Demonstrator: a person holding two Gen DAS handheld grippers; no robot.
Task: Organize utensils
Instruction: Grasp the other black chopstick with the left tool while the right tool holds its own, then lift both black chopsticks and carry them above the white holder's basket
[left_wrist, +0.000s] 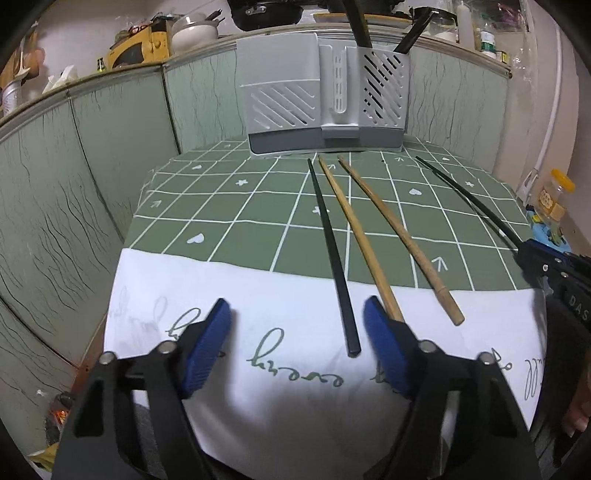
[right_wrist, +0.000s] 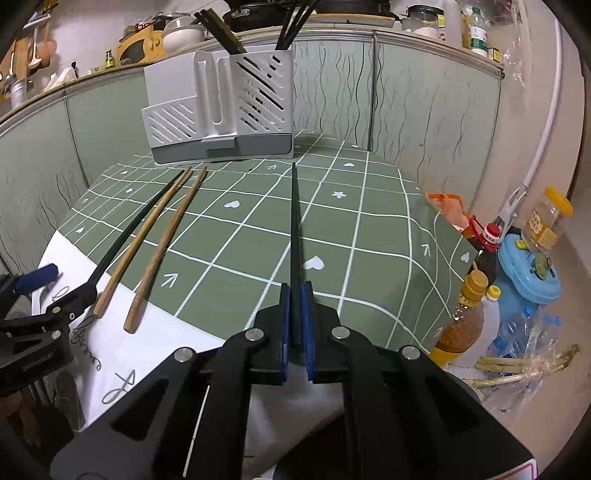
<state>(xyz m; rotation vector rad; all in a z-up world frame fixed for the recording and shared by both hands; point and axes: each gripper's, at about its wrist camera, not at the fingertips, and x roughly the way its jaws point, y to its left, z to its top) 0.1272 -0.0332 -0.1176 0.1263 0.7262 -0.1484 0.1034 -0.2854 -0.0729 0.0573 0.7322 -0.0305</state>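
Note:
A black chopstick (left_wrist: 332, 251) and two wooden chopsticks (left_wrist: 354, 236) (left_wrist: 399, 236) lie side by side on the green checked tablecloth (left_wrist: 229, 206), pointing at the grey utensil holder (left_wrist: 325, 92) at the back. My left gripper (left_wrist: 297, 321) is open over the white cloth border. The black chopstick's near end lies between its blue pads (left_wrist: 384, 343) without touching them. My right gripper (right_wrist: 295, 291) is shut on a second black chopstick (right_wrist: 294, 221), whose tip points toward the holder (right_wrist: 221, 110). Dark utensils stand in the holder's right compartments.
Bottles (right_wrist: 465, 310), a yellow-lidded jar (right_wrist: 546, 221) and a blue container (right_wrist: 524, 277) crowd the floor beside the table's right edge. A green panelled wall (left_wrist: 110, 147) closes off the left and back. A cluttered shelf runs along its top.

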